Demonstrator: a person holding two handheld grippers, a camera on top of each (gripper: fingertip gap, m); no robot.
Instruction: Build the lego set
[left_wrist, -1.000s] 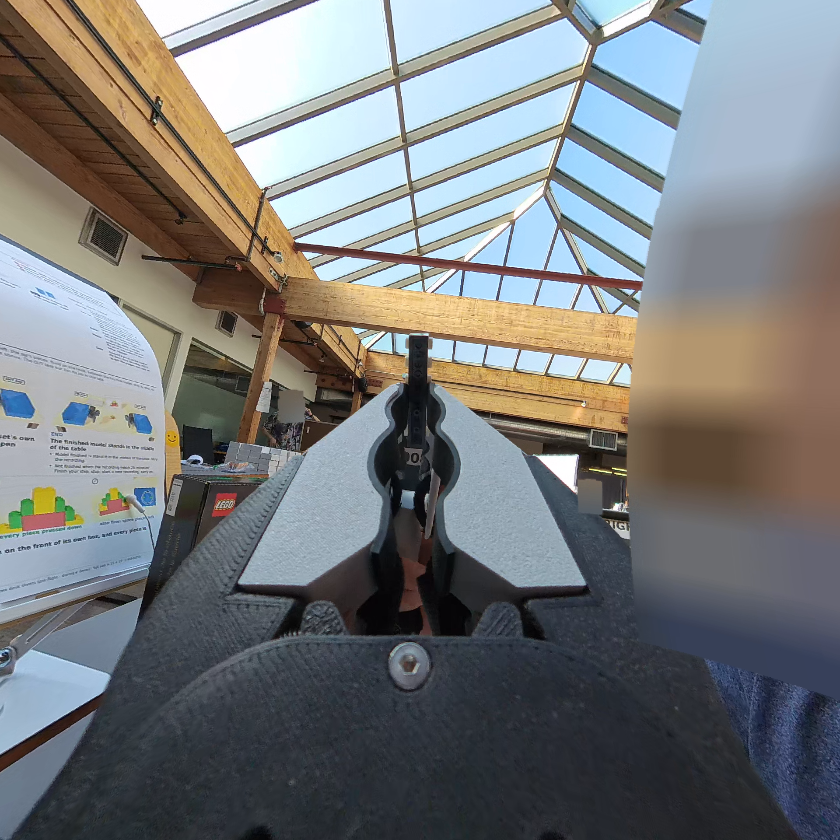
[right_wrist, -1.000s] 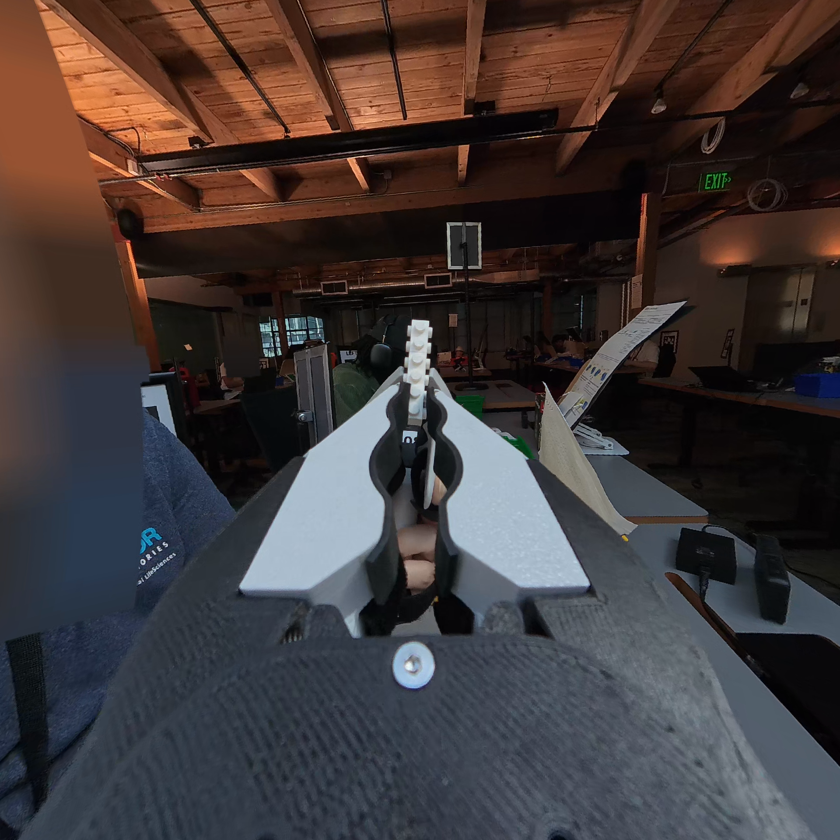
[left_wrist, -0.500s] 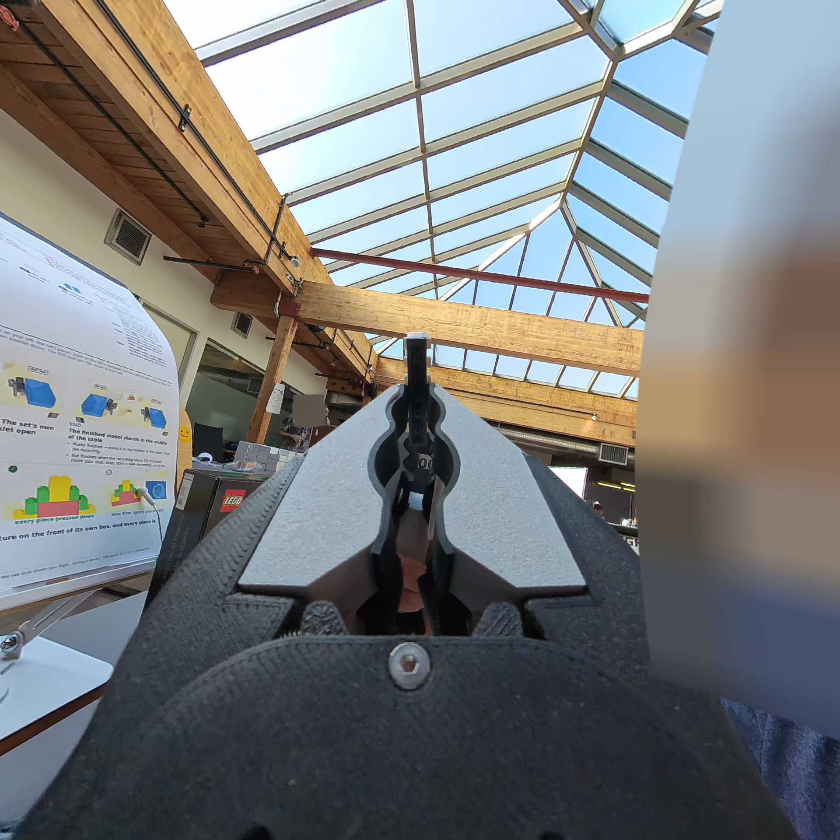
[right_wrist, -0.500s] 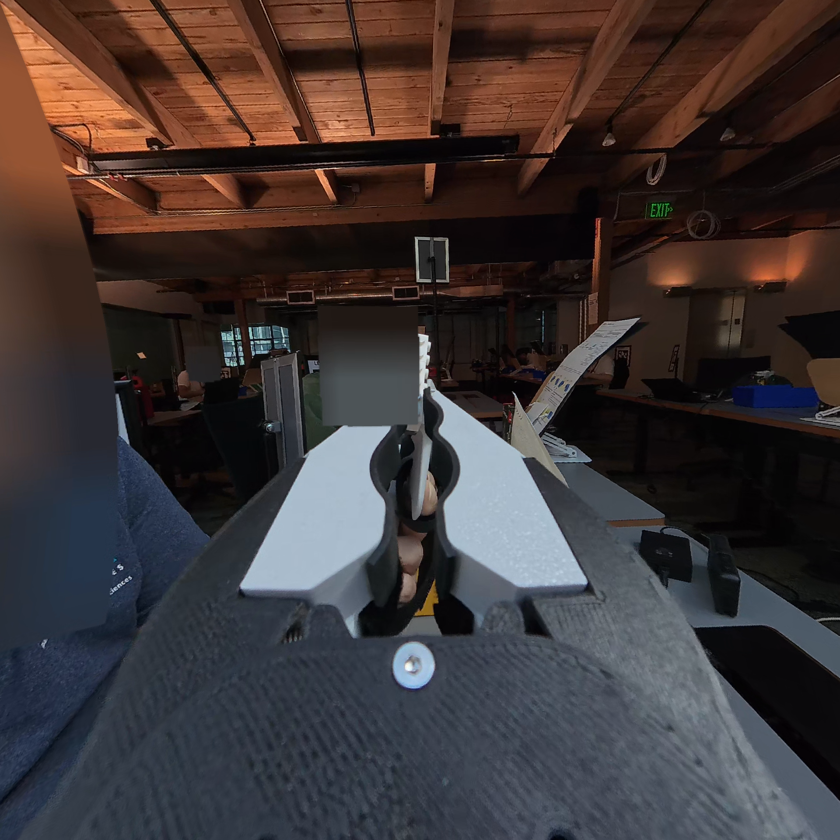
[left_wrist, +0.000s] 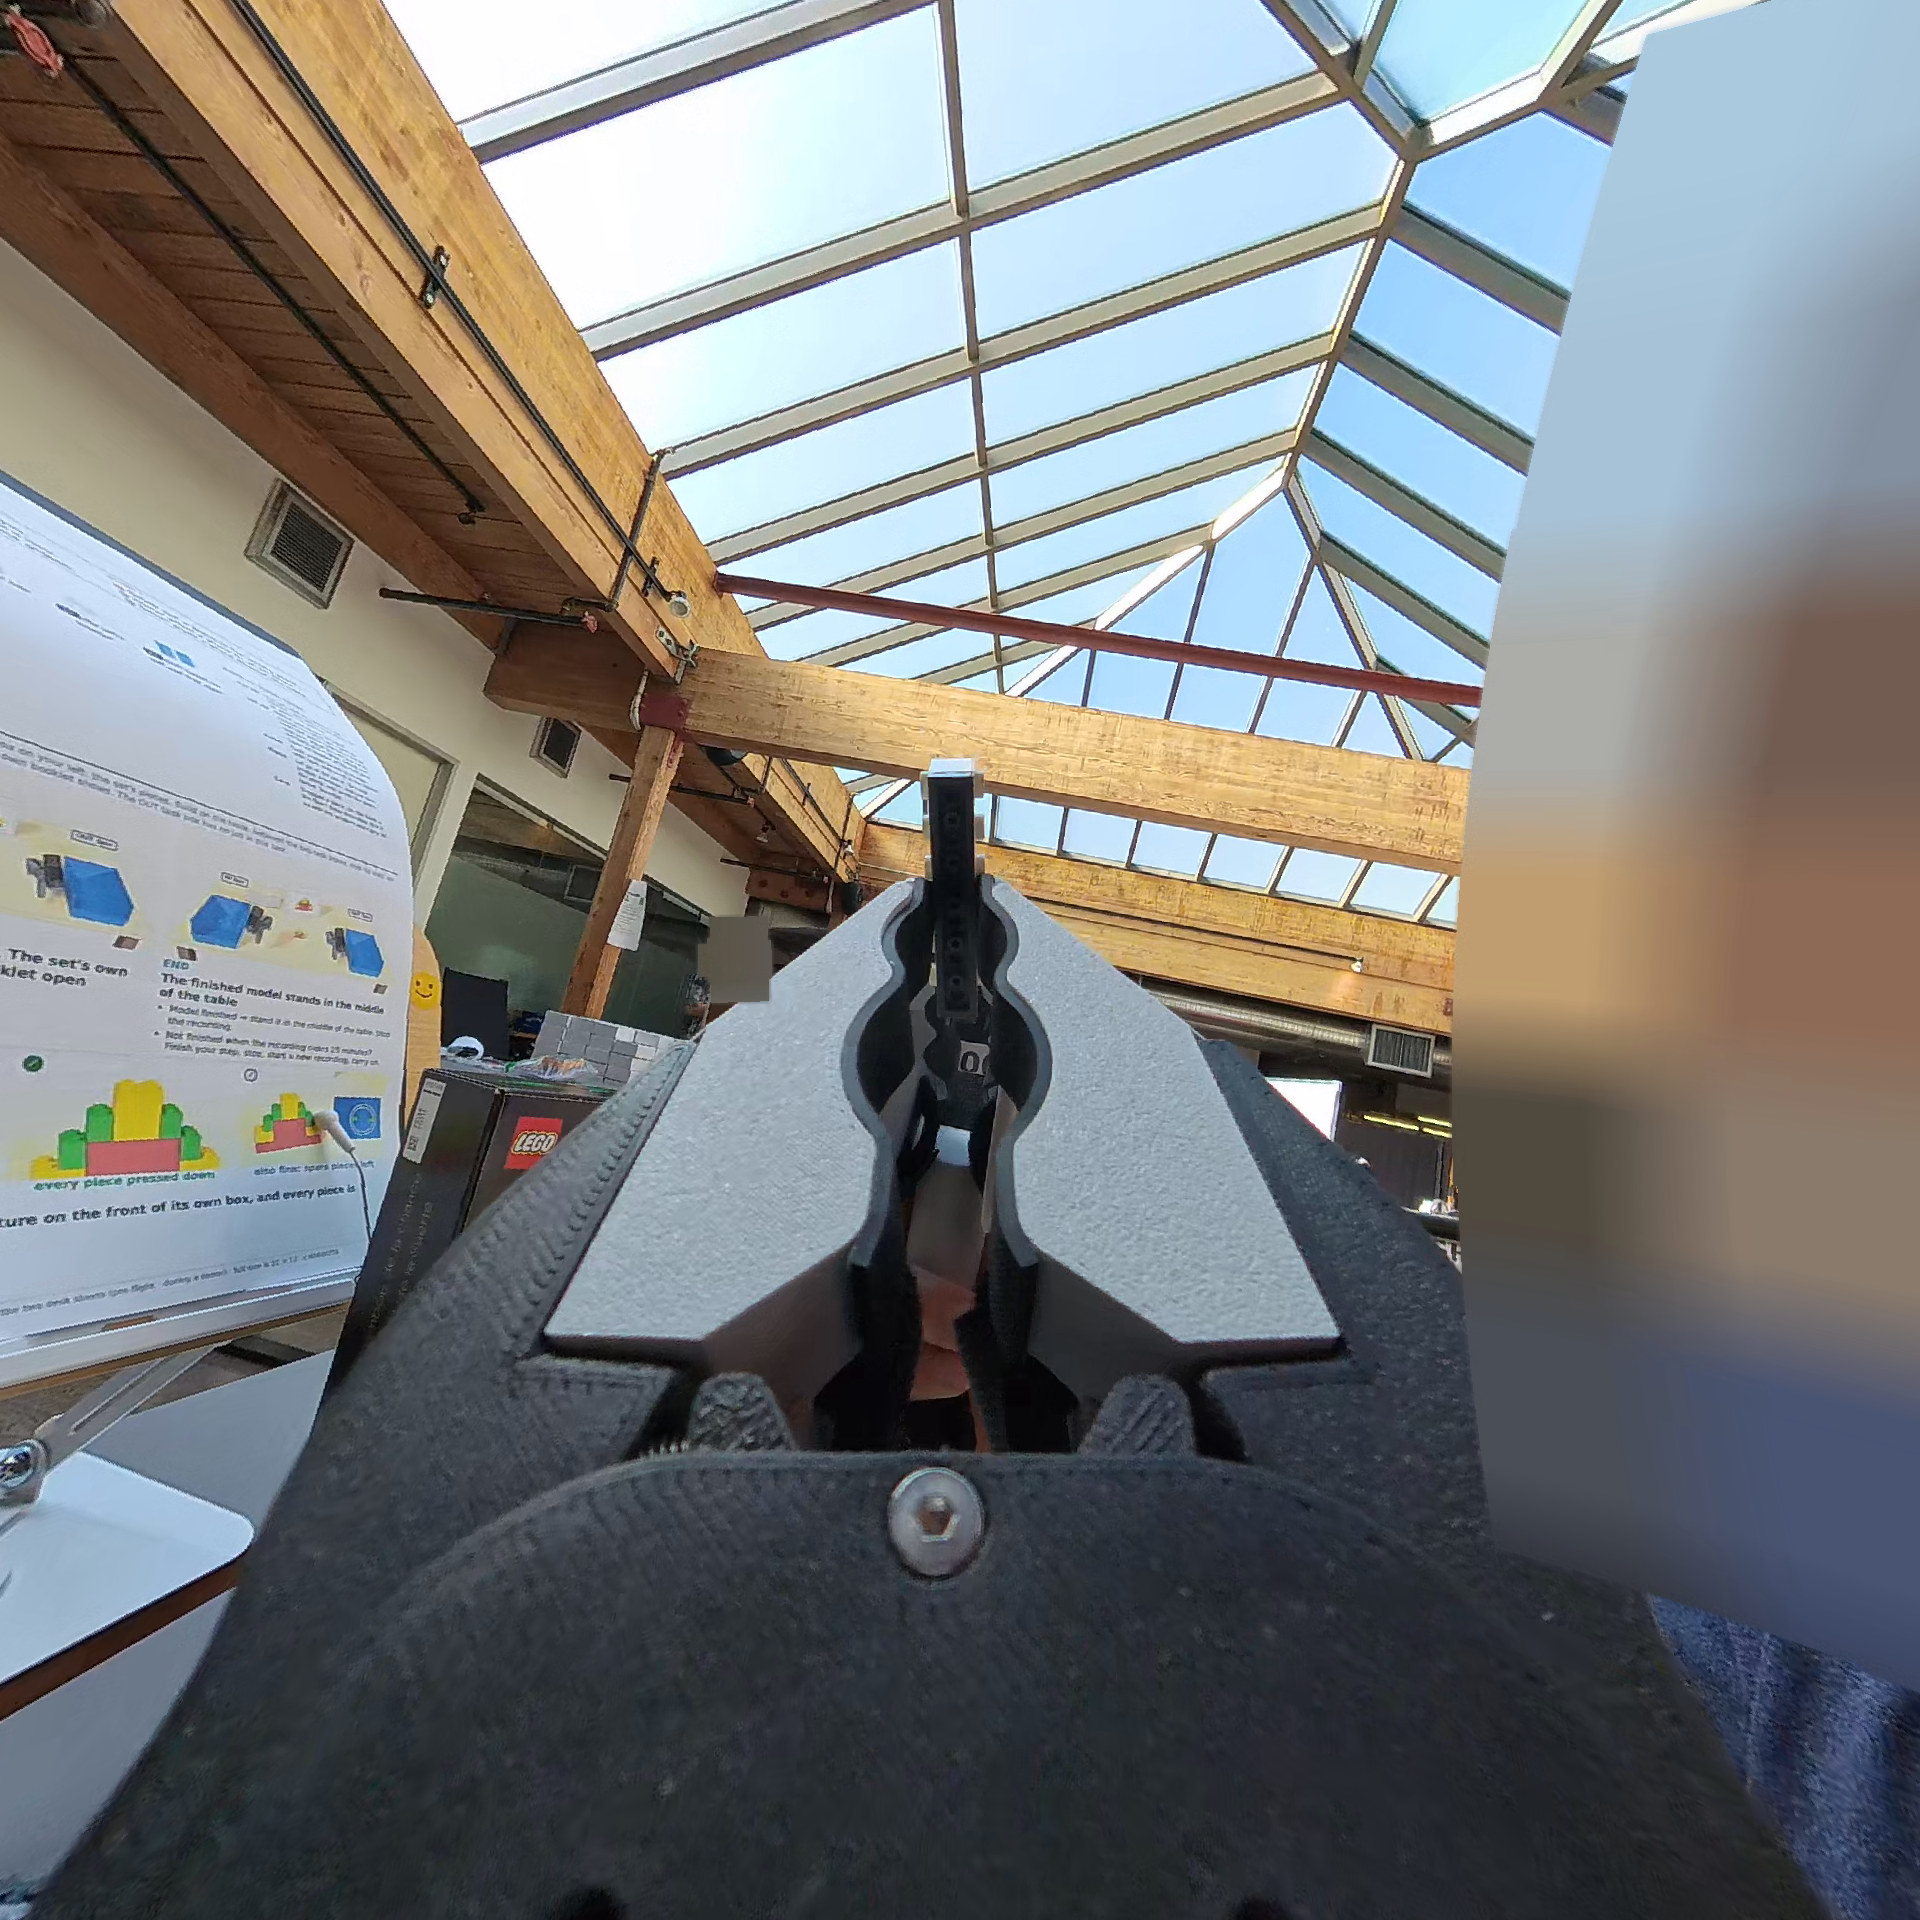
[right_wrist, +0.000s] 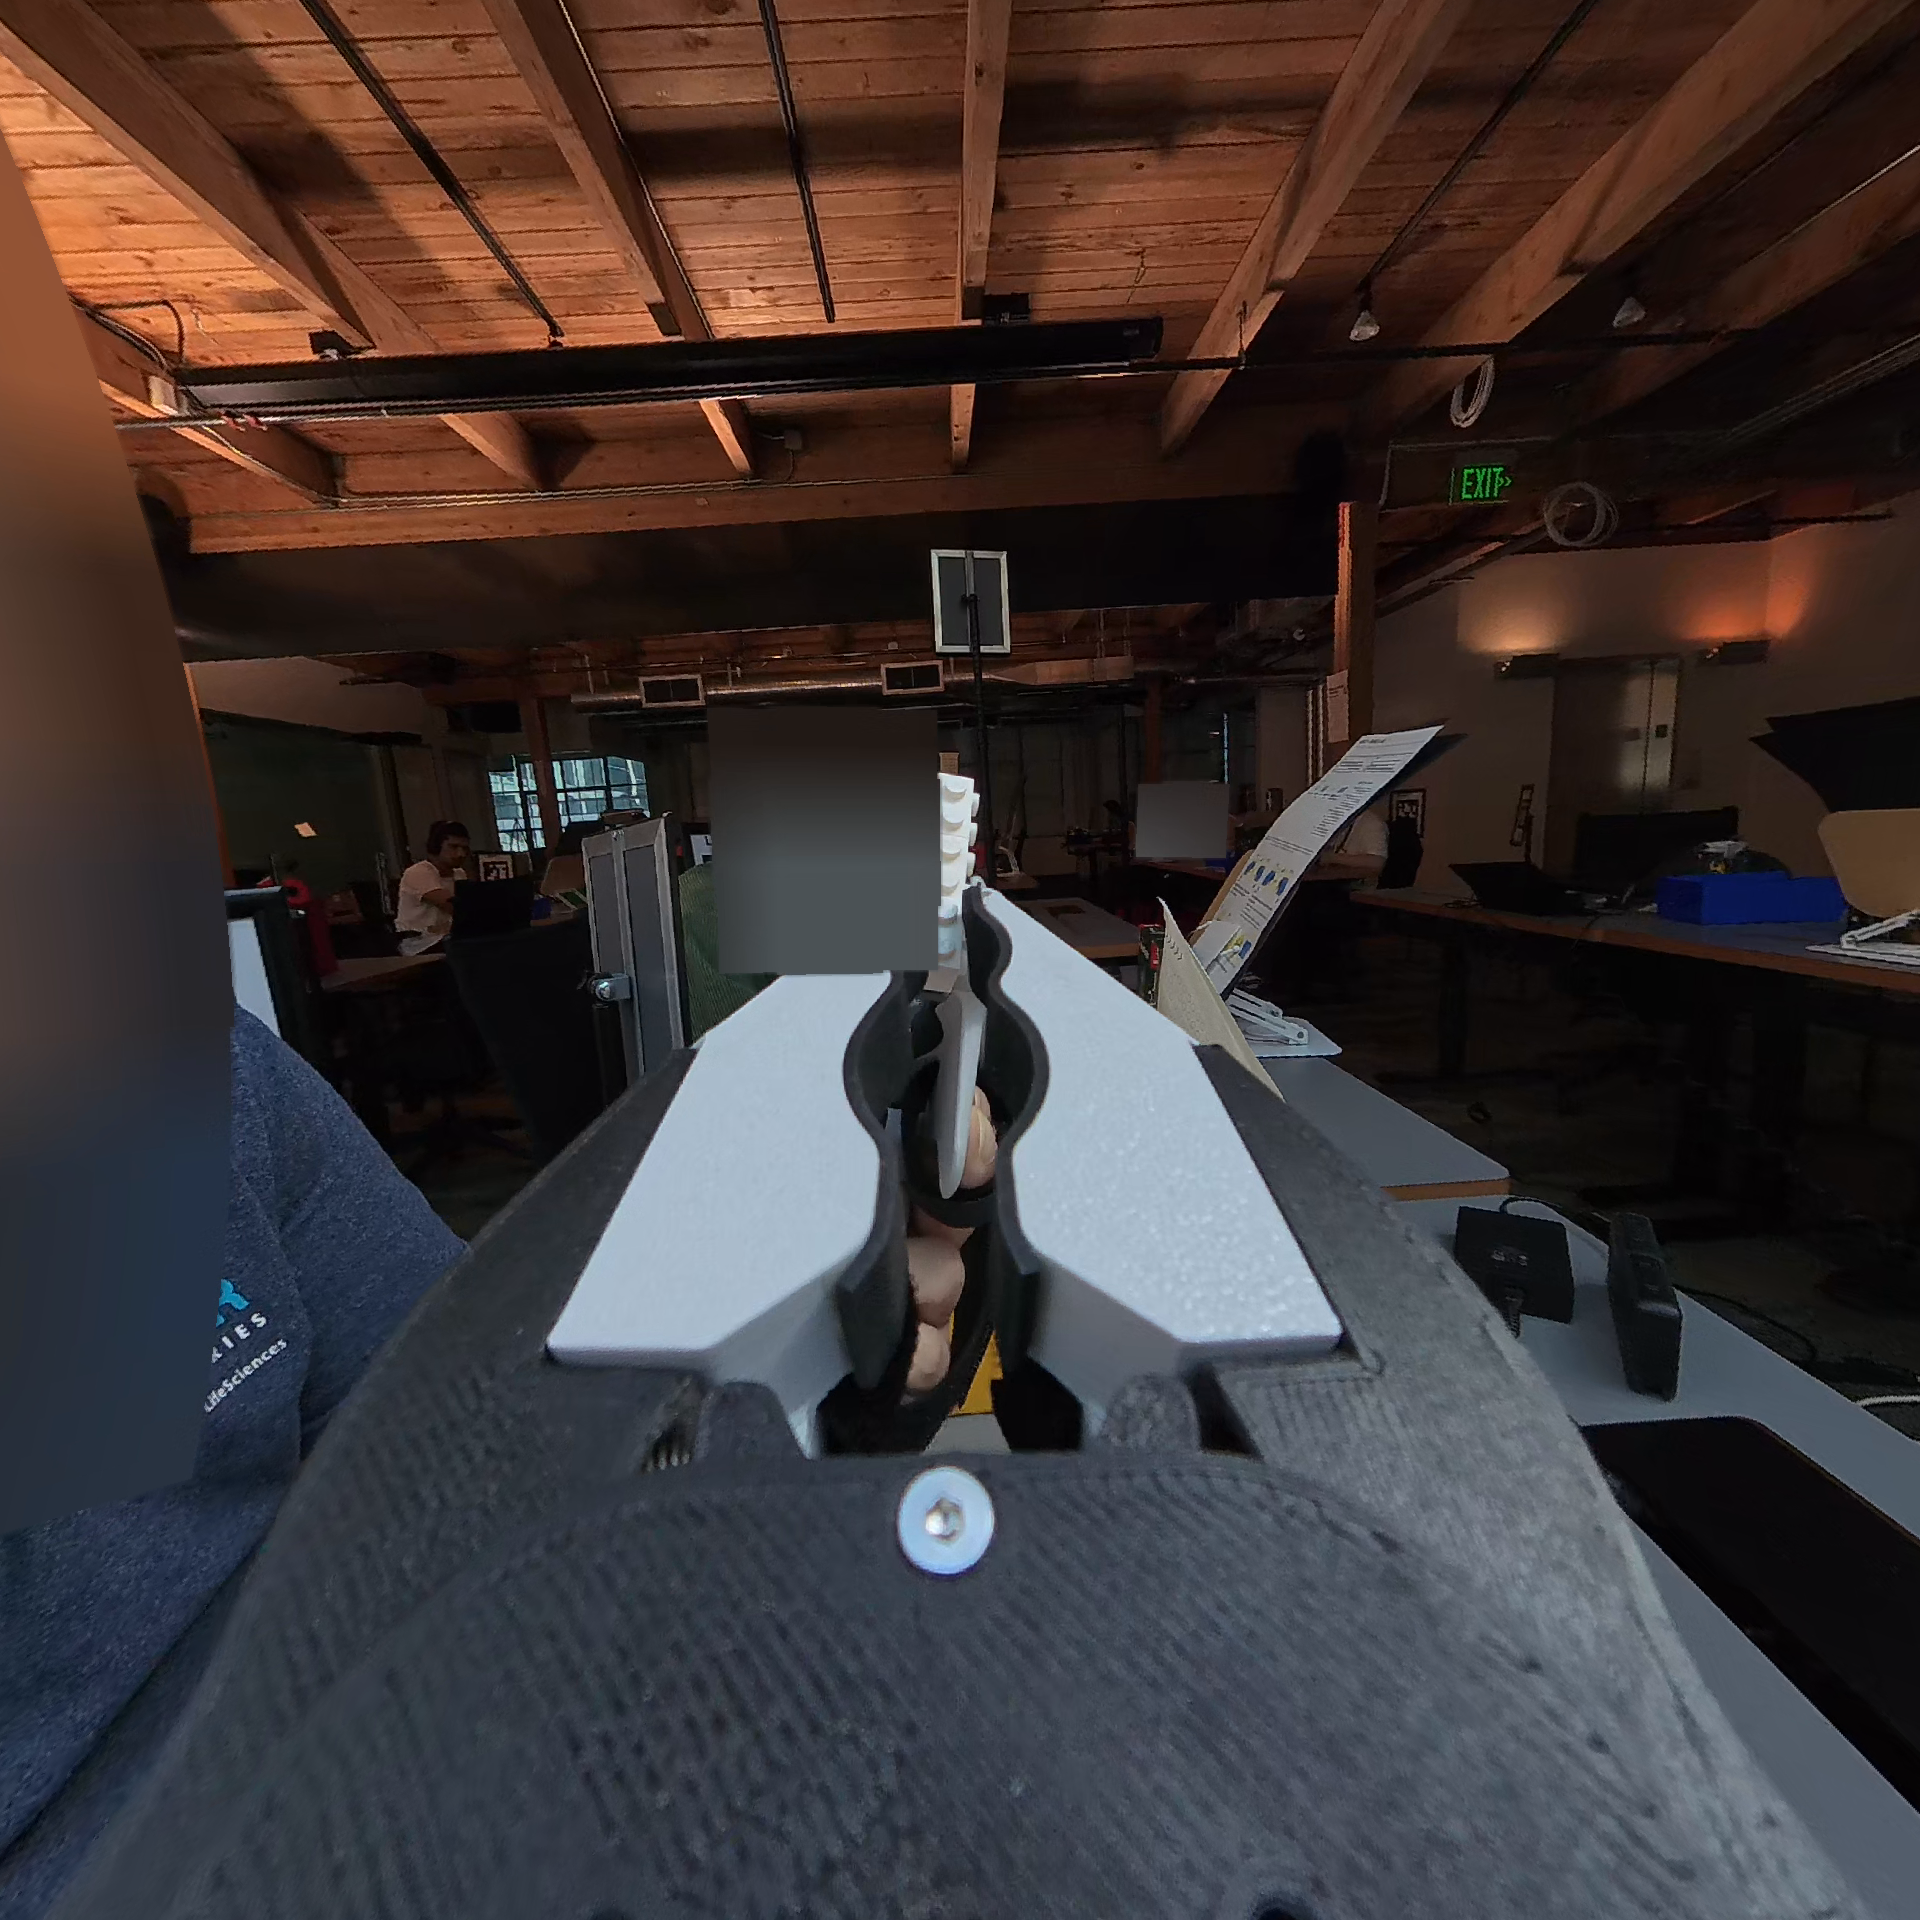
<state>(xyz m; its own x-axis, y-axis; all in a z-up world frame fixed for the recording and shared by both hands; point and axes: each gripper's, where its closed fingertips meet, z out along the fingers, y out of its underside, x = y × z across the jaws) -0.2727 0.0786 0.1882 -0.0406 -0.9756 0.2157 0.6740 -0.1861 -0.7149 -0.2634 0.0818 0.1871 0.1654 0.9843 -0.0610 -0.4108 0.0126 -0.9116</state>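
Your left gripper (left_wrist: 954, 914) pinches a thin black lego piece (left_wrist: 954, 873), which pokes past the fingers. Your right gripper (right_wrist: 961, 935) clamps a white studded plate (right_wrist: 958, 862), probably edge-on, also protruding.

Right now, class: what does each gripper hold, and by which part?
Left gripper: a black beam, clamped by its lower end. Right gripper: a white studded plate, also by its lower end.

Box (left_wrist: 488, 1153) right of instruction sheet (left_wrist: 187, 997)
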